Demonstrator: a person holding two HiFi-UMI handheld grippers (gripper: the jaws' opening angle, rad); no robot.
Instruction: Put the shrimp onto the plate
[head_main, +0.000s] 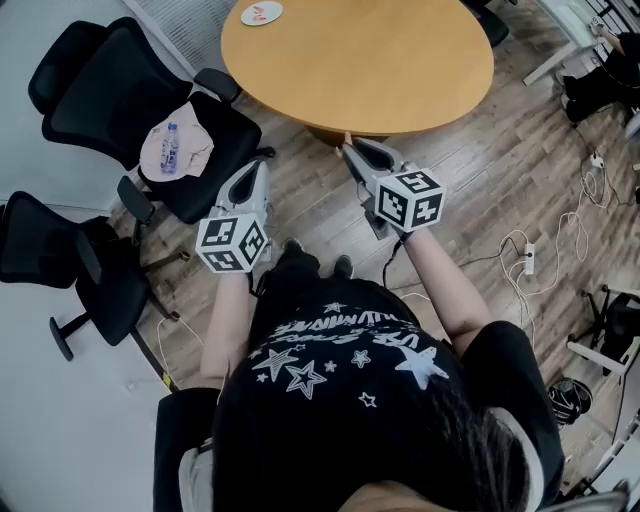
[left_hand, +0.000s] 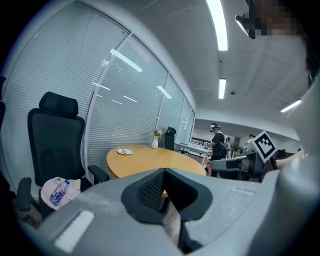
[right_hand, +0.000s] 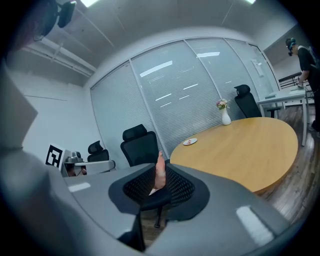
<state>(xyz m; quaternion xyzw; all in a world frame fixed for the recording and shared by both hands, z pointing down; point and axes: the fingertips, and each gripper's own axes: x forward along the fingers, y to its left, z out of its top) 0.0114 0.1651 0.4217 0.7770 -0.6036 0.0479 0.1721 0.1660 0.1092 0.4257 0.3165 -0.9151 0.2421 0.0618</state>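
Shows a person standing short of a round wooden table (head_main: 400, 70), one gripper in each hand. Shows the right gripper (right_hand: 160, 176) clamped on the shrimp (right_hand: 159, 167), jaws nearly together. Pinches the pale pink body upright between the ribbed pads (right_hand: 138, 185), tip poking above them; probably gripped low on the body to stop it slipping during the carry. Shows the left gripper (left_hand: 164, 175) with jaws together and nothing between them, level beside the other, apparently idle and held clear of the working side.

Places the plate (head_main: 262, 13) at the far left edge of the tabletop, well apart from both grippers, with reddish pieces on it too small to identify. Reads as the transport stage: shrimp in hand, not yet over the table. Calls next for a long reach forward and left across the tabletop, then a low release over the plate. Risks a drop from so thin a pinch.

Includes an office chair (head_main: 110, 110) at the left, bearing a cloth (head_main: 195, 140) and a water bottle (head_main: 171, 147).
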